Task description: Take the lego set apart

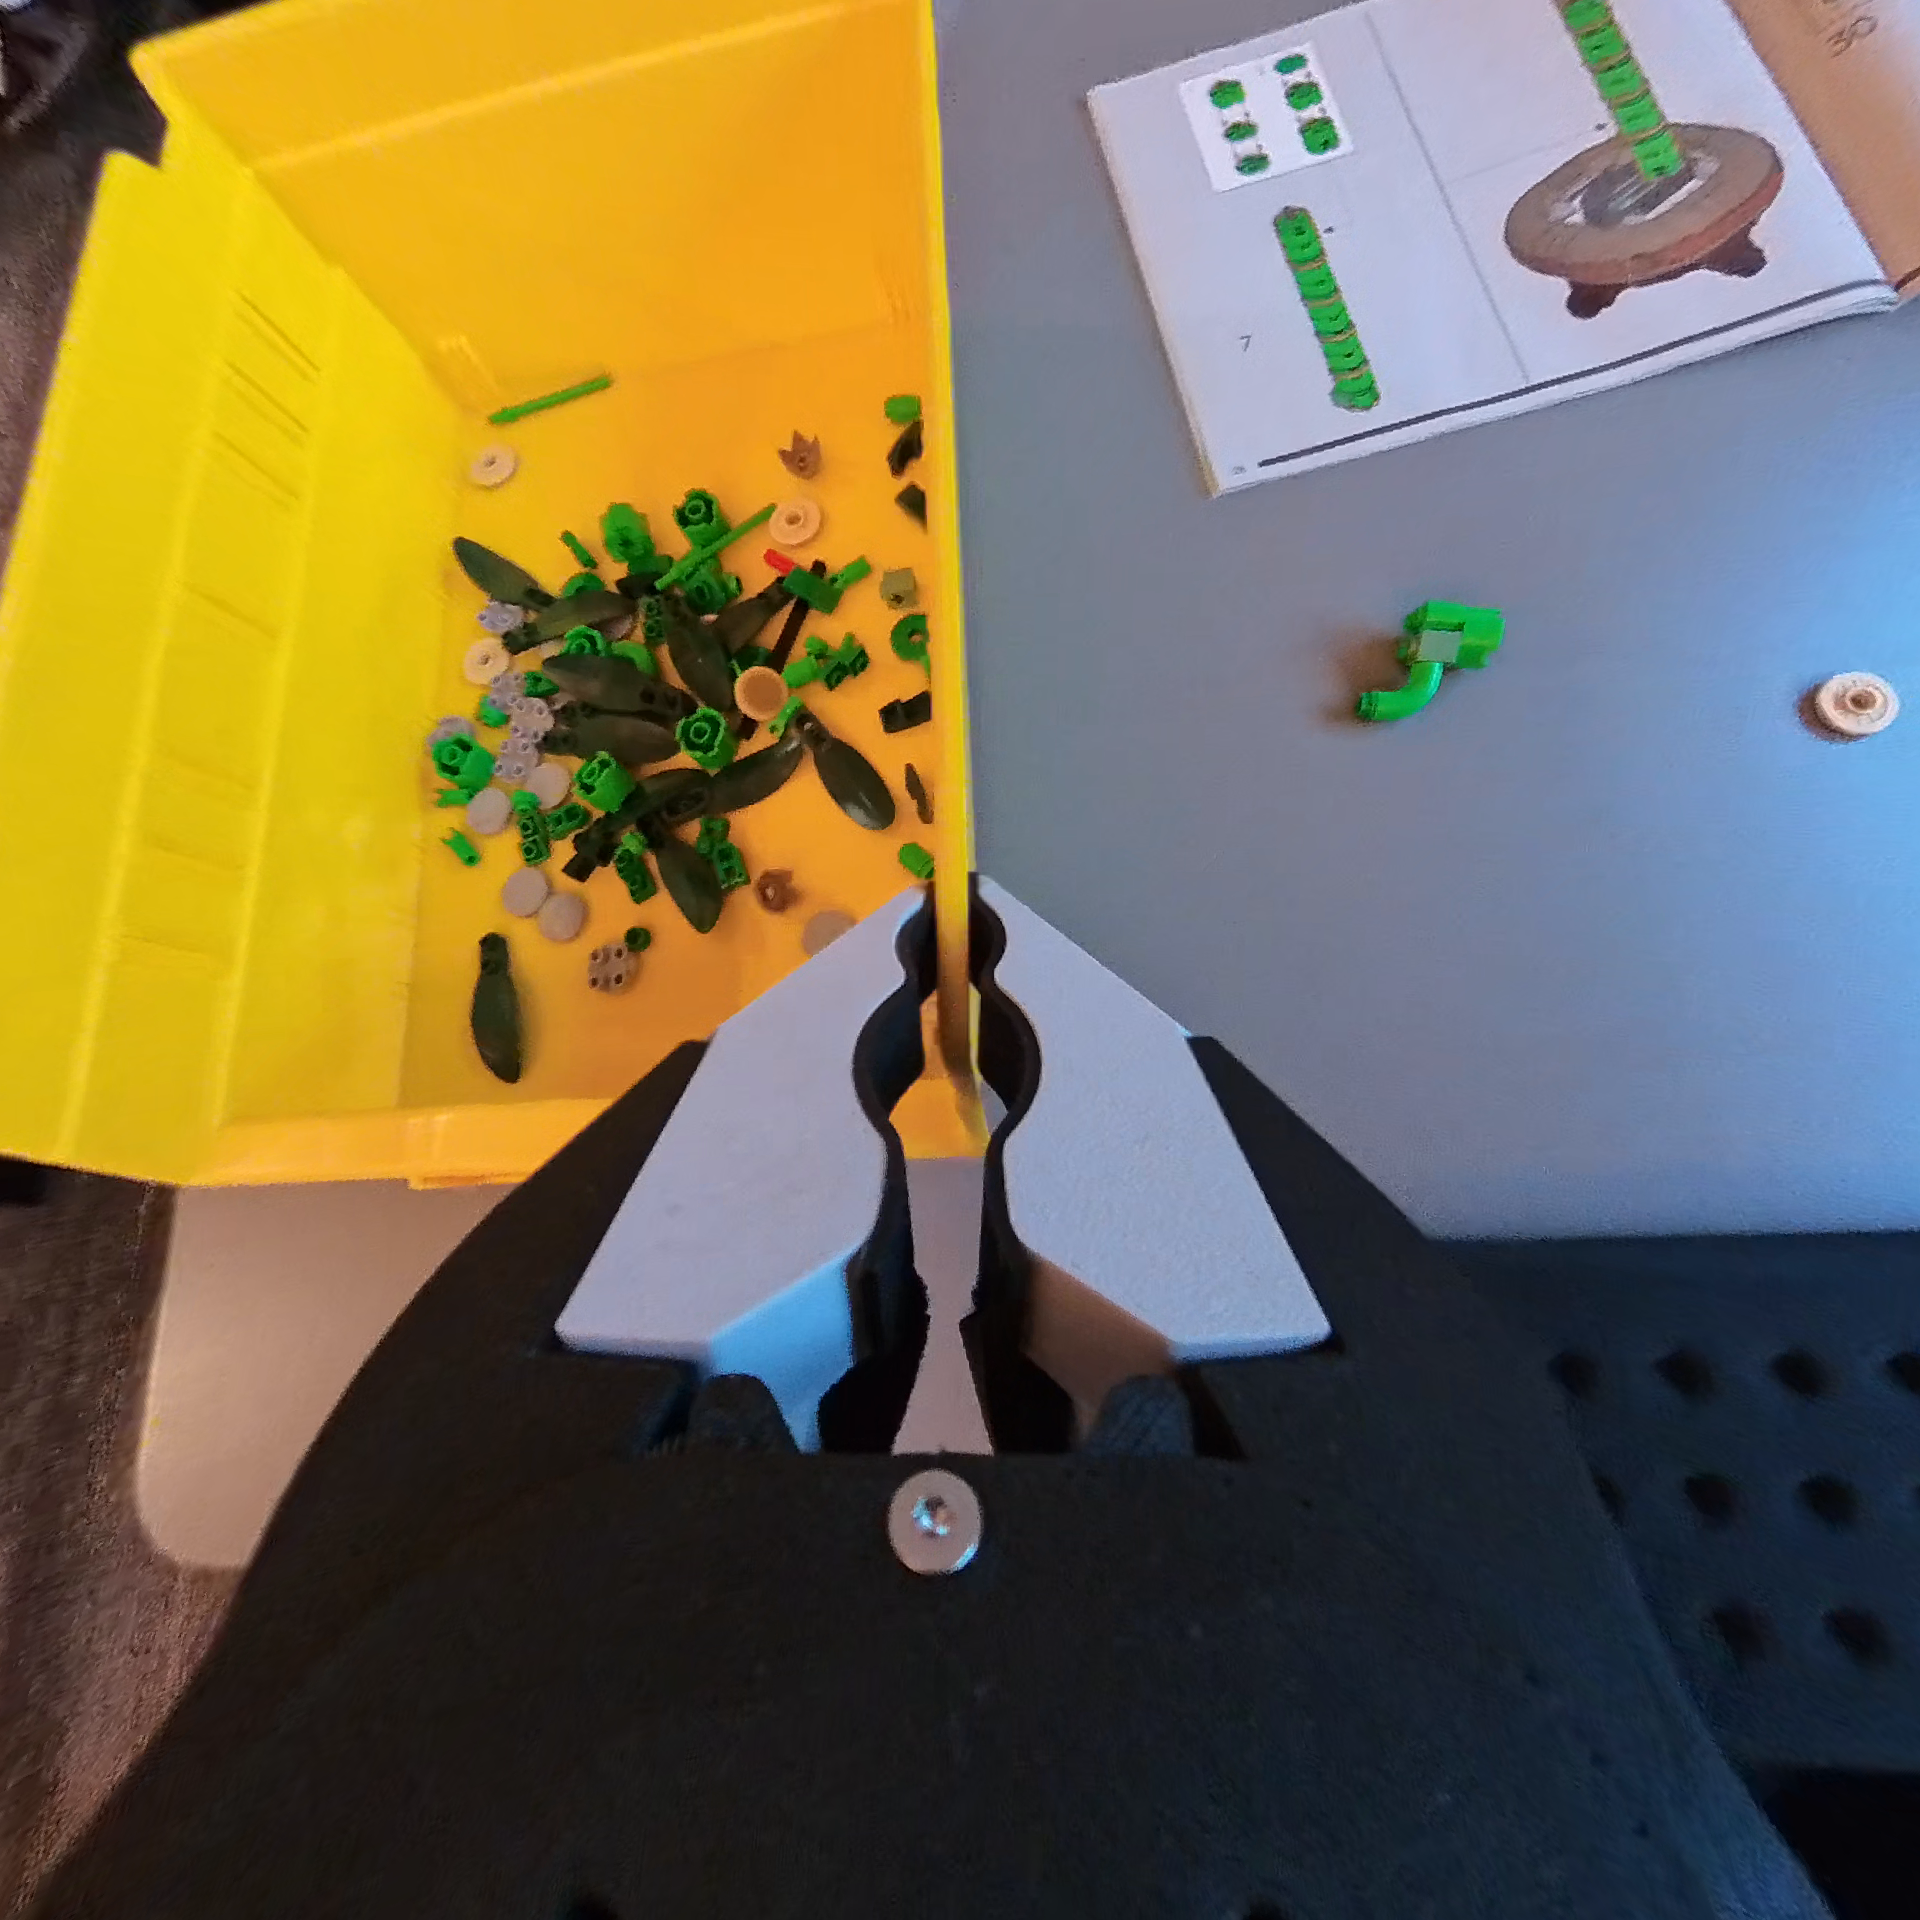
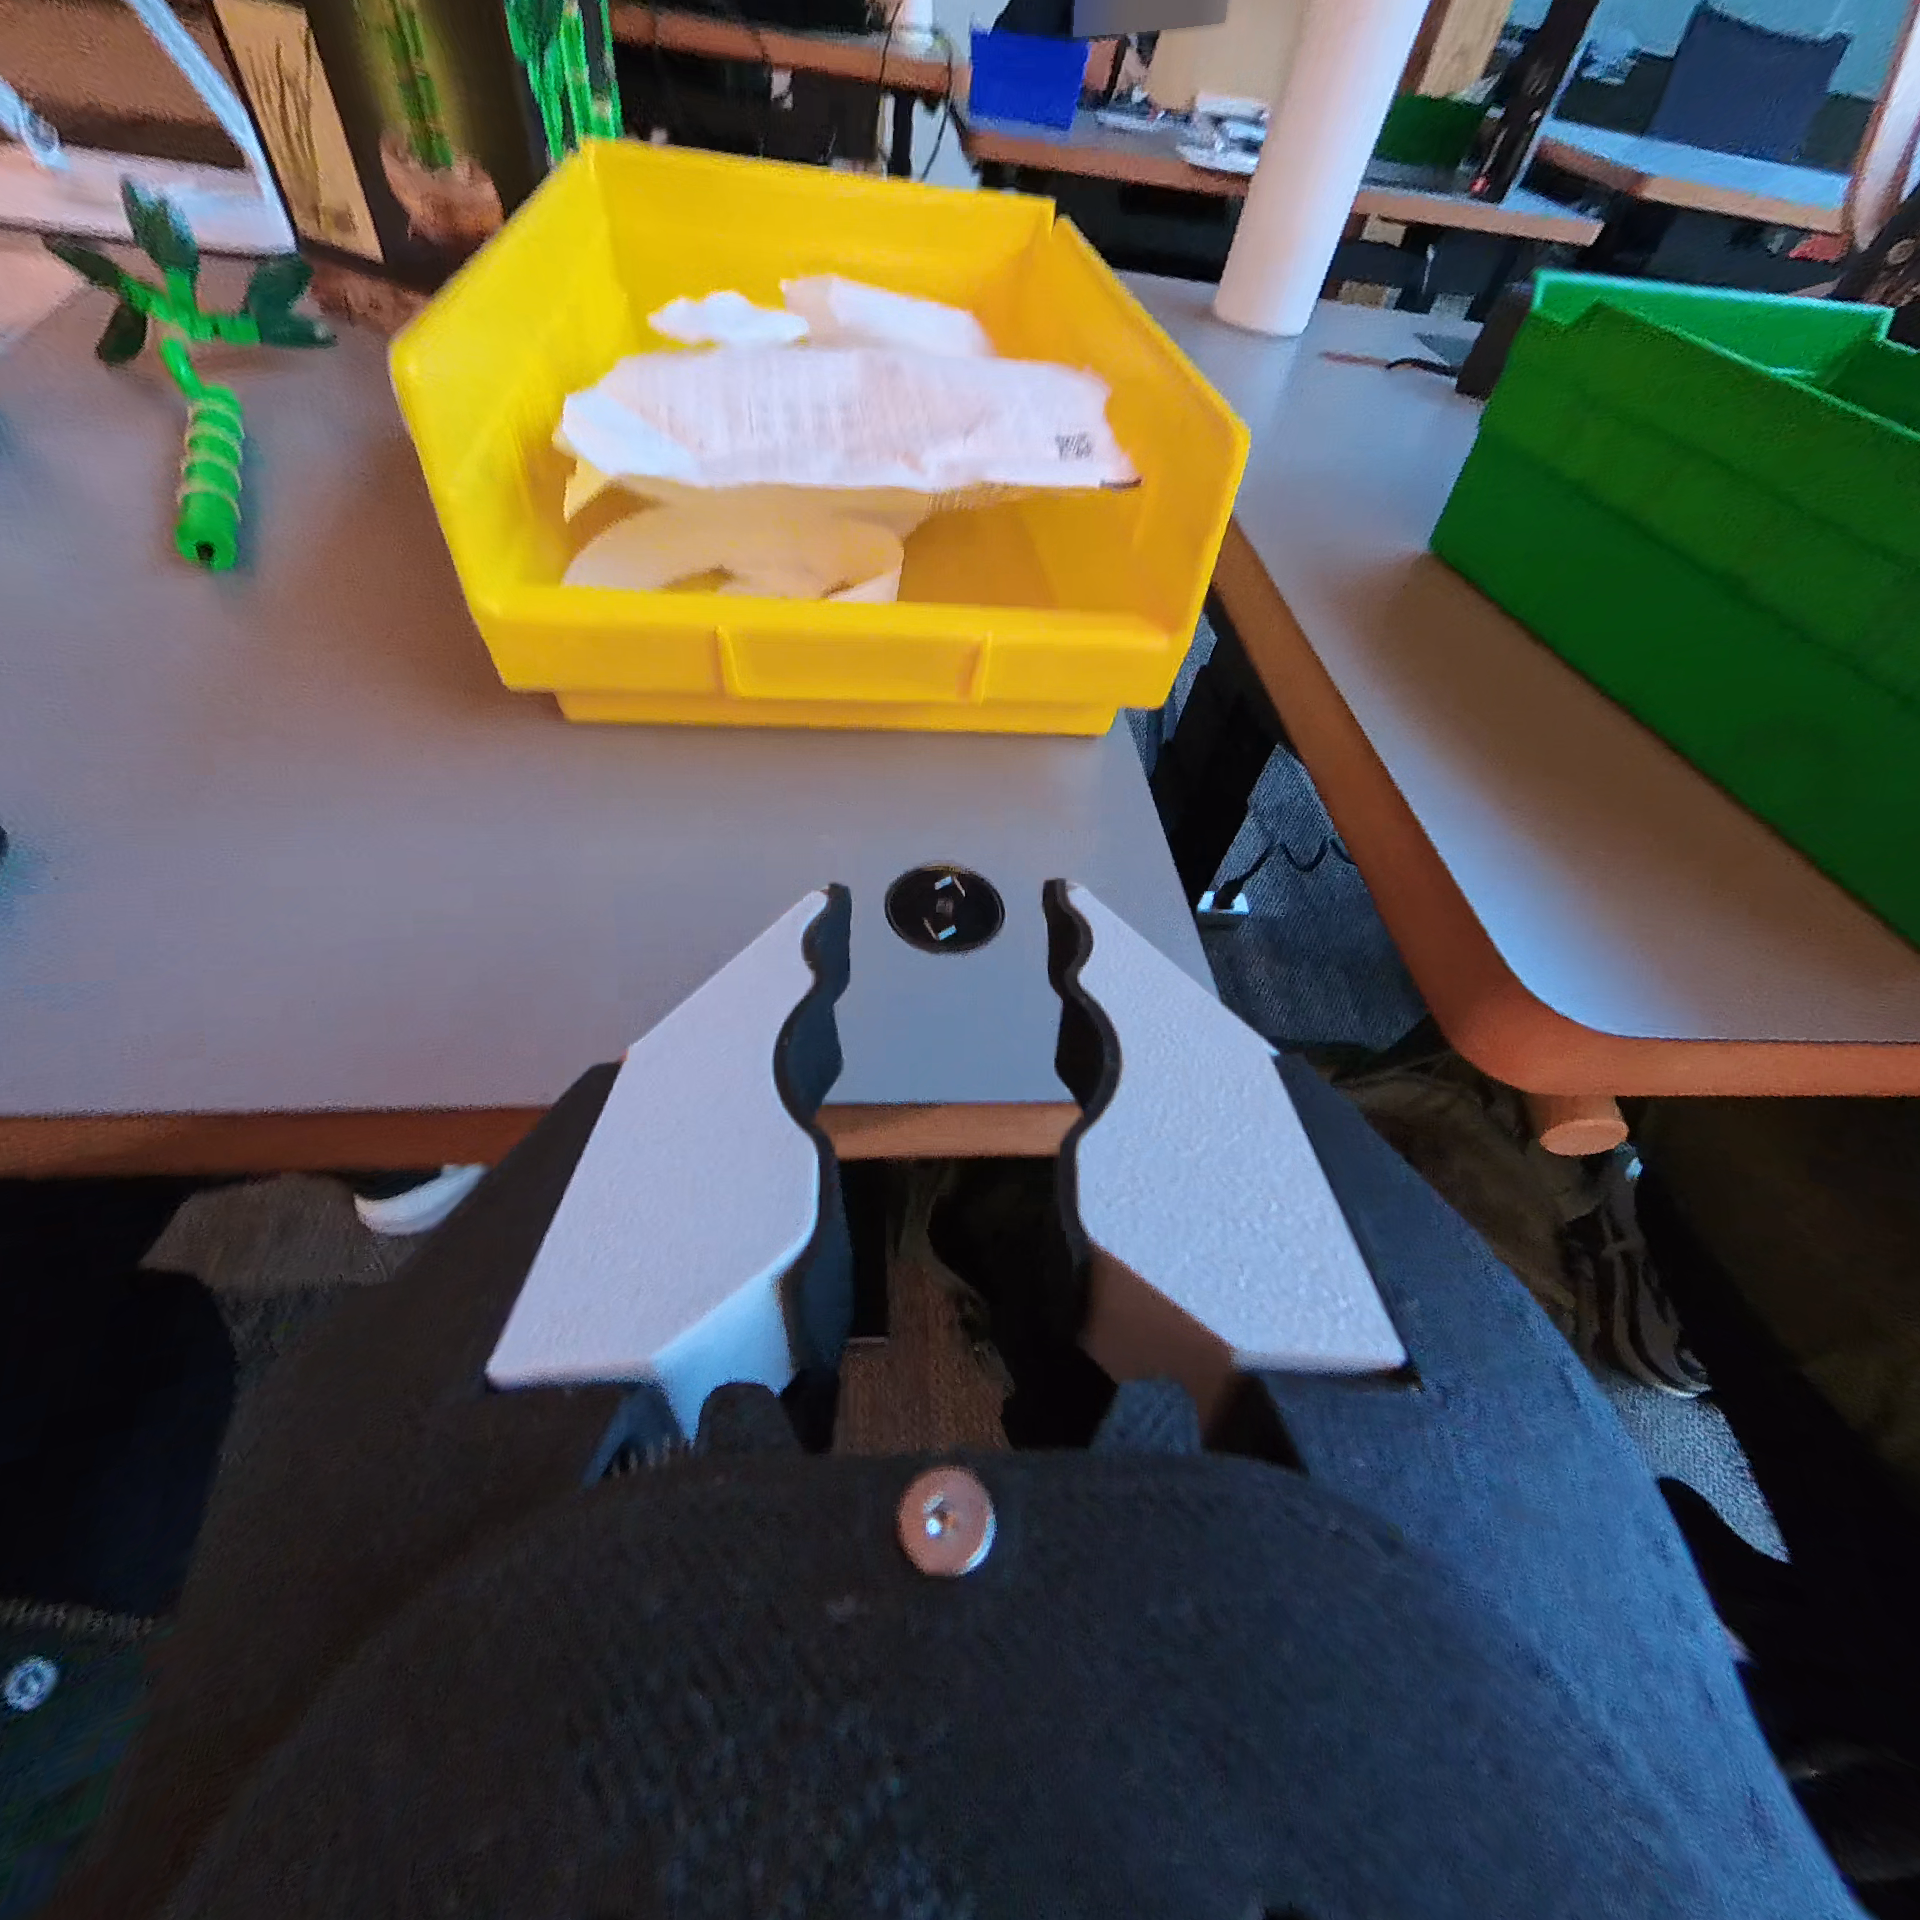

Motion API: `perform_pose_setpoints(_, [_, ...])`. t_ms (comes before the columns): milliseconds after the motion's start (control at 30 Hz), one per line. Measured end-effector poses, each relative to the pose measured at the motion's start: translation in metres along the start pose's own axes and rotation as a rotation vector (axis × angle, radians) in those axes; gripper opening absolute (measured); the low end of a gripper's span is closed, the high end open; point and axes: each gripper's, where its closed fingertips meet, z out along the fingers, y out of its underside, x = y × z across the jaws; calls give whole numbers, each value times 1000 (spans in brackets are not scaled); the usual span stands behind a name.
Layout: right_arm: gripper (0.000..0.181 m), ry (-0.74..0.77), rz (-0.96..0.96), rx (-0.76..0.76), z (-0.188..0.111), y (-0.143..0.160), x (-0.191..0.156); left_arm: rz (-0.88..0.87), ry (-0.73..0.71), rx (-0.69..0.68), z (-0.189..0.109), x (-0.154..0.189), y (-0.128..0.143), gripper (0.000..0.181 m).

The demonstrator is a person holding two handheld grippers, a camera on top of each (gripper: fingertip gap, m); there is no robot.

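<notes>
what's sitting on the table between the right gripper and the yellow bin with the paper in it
In the right wrist view, only a round black disc lies between the right gripper and the yellow bin.

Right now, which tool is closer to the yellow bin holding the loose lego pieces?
Left. The left tool is shut on the side wall of that yellow bin. The right tool hangs open over the table edge, touching nothing; that bin isn't in its view.

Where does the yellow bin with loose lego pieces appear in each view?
Left wrist view: the lego bin fills the upper left; the left hand-held gripper clamps its right wall.
Right wrist view: not in it; the yellow bin there holds white paper.
Shared landmark: the grey table.
</notes>
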Motion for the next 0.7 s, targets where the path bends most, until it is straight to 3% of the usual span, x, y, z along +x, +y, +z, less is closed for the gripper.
perform_pose_setpoints(167, [36, -21, -30, -25, 3, 14, 3, -137, 131, 2, -35, -25, -32, 0])
perform_pose_setpoints(333, [36, -52, -94, -82, 9, 23, -14, -123, 215, 5, -55, -37, -51, 2])
perform_pose_setpoints(533, [36, -101, -157, -111, 21, 17, -40, 40, 156, -55, -22, -20, -12, 2])
perform_pose_setpoints(633, [35, -128, -202, -82, 27, -7, -56, 115, 130, -70, 0, -6, 8, 2])
perform_pose_setpoints(700, [35, -161, -240, -42, 28, -32, -73, 141, 102, -14, 6, -2, 6, 3])
